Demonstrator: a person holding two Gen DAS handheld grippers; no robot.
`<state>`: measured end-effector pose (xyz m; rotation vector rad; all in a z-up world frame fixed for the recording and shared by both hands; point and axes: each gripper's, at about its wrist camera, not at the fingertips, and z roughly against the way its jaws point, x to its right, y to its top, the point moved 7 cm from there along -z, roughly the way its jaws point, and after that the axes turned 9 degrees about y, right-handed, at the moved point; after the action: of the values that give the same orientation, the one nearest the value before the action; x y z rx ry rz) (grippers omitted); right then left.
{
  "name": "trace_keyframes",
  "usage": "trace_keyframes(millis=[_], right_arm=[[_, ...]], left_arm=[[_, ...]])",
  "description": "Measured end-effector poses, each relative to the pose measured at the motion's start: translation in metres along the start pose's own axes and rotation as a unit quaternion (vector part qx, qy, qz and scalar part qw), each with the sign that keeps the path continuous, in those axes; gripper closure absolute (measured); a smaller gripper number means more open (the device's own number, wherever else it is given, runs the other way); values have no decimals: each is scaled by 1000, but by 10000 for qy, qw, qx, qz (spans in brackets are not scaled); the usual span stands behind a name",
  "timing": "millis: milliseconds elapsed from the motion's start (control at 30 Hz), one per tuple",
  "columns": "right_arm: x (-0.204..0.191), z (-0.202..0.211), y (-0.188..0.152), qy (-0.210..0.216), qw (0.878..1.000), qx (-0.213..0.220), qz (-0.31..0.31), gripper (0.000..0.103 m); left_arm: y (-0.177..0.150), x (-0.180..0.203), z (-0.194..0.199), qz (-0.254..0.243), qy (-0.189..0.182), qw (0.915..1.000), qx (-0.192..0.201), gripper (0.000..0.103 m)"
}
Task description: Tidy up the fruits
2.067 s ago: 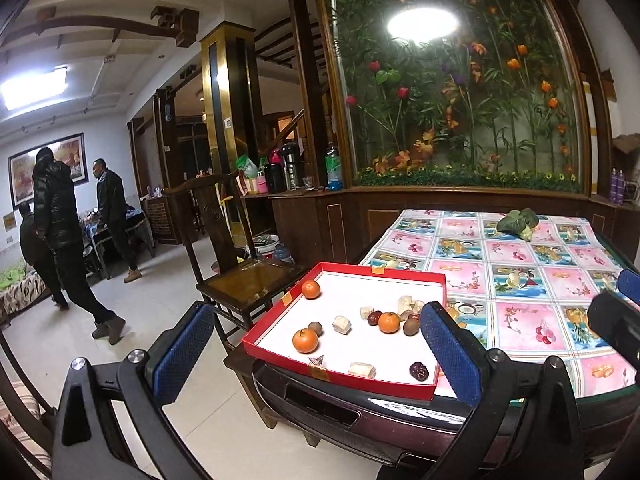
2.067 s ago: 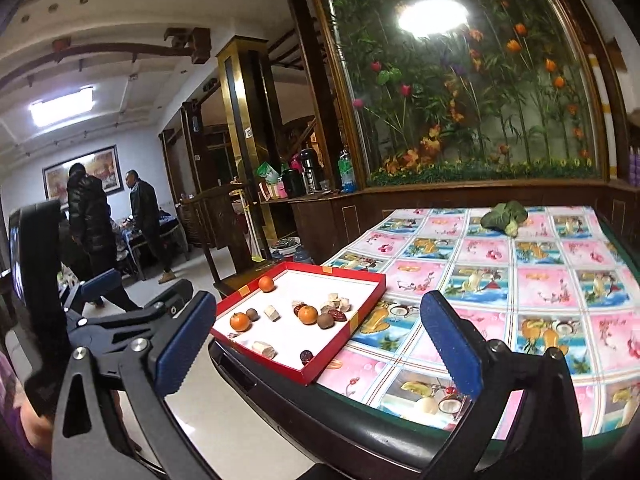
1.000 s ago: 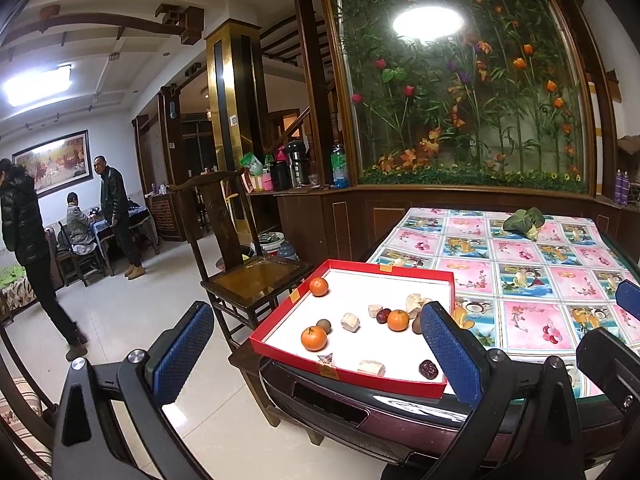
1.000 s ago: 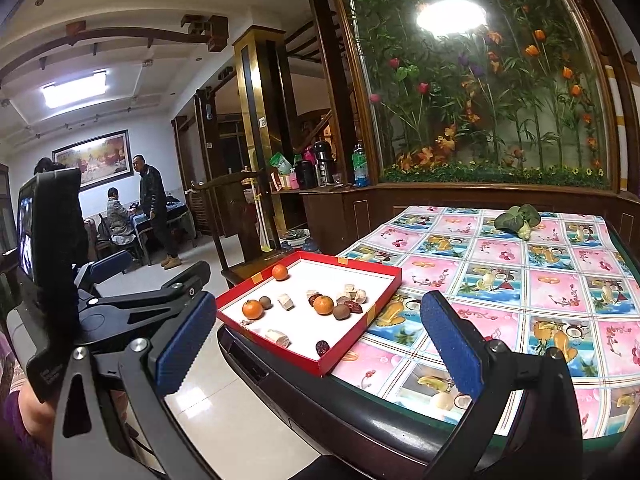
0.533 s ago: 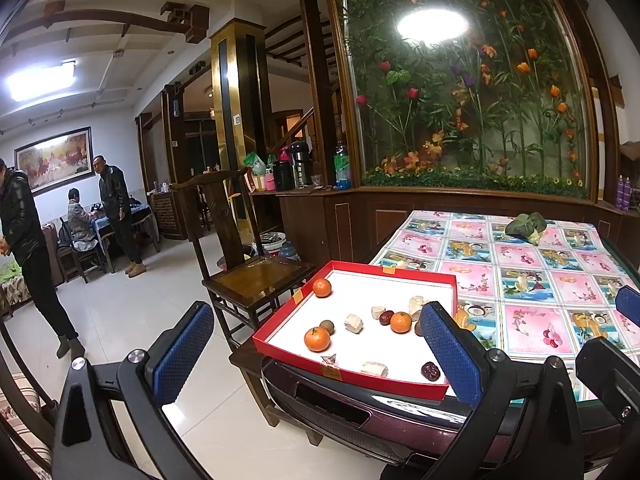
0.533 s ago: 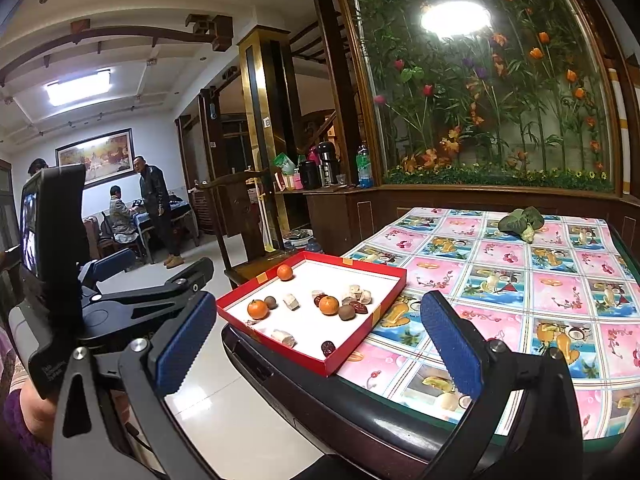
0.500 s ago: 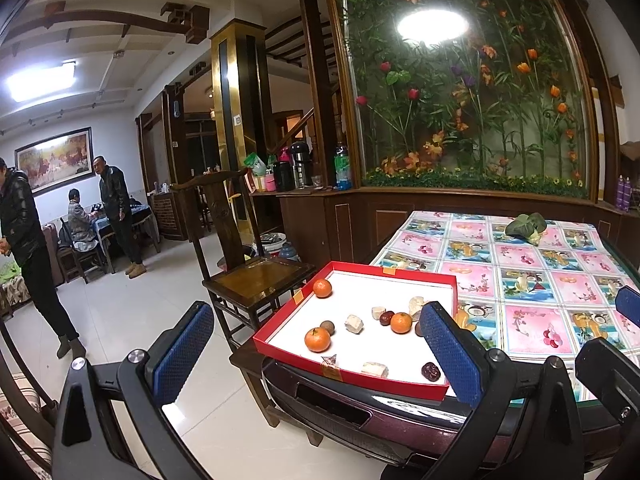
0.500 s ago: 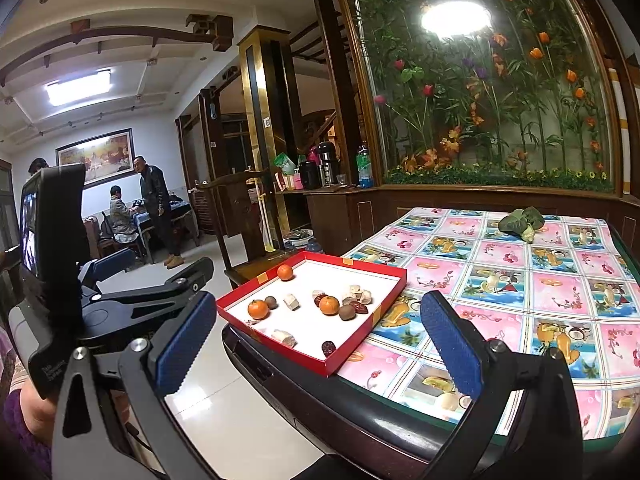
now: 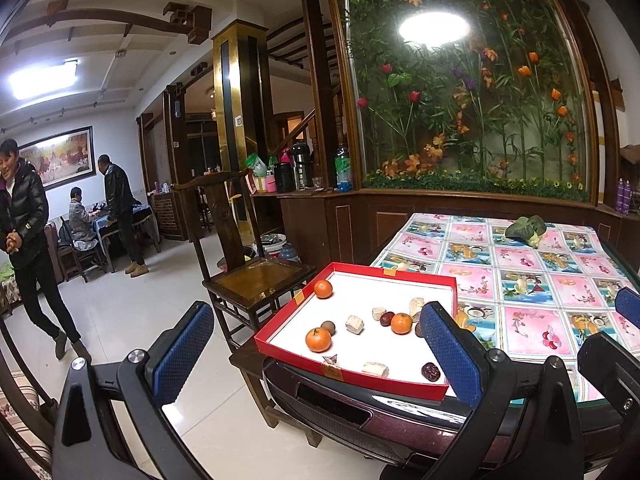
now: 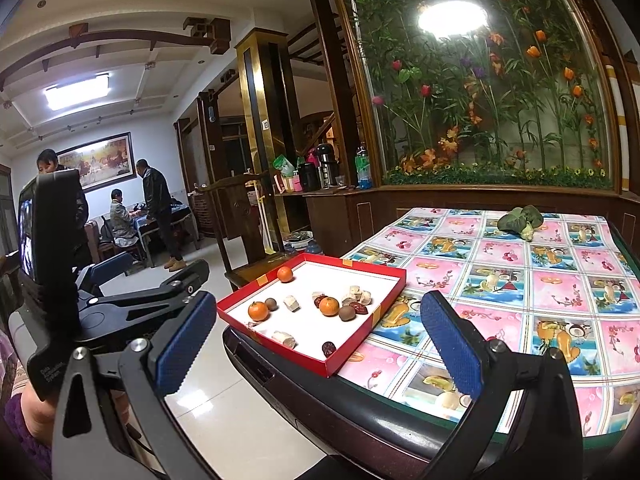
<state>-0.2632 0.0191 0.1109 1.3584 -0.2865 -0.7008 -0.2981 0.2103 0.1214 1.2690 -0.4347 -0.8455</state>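
Red cardboard tray (image 9: 352, 380) with a white floor, straight ahead of and below the left gripper (image 9: 316, 344), ahead and to the left of the right gripper (image 10: 318, 340); set on the nearest corner of the bench (image 9: 520, 280) with its pink fruit-printed cloth, right at the dark glossy edge. Both grippers spread wide, blue pads well apart, nothing held, well short of the tray. Loose on the tray floor: three small orange mandarins (image 9: 318, 339), round brown fruits (image 9: 328, 326), wrinkled dark red dates (image 9: 430, 371) and pale irregular chunks (image 9: 355, 324), mostly clustered toward the right gripper's side, one mandarin alone by the far left rim. Probably light, all of them. Mandarins likely firm-skinned yet soft beneath and ready to roll, so best taken across the widest middle with mild pressure; dates and brown fruits small and possibly slick, calling for pads low and close to the floor; chunks perhaps crumbly. Low tray walls: easy entry from above, easy to snag on a sideways sweep. Plenty of bare cloth beyond and right of the tray, up to a green leafy vegetable (image 9: 524, 229) far ahead. Dark wooden chair (image 9: 256, 276) just left of the tray, with a drop to the floor there: risk of a rolled fruit lost over that edge.
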Motion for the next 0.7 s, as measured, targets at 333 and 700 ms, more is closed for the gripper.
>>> trace_keyframes(millis=[333,700], right_arm=[[-1,0,0,15,10000,-4,-8,1],[-5,0,0,7,10000,42,-19,1]], left_arm=[[2,2,7,53,-165,9998,18,0],[3,6,13,37,-321,9992,216,0]])
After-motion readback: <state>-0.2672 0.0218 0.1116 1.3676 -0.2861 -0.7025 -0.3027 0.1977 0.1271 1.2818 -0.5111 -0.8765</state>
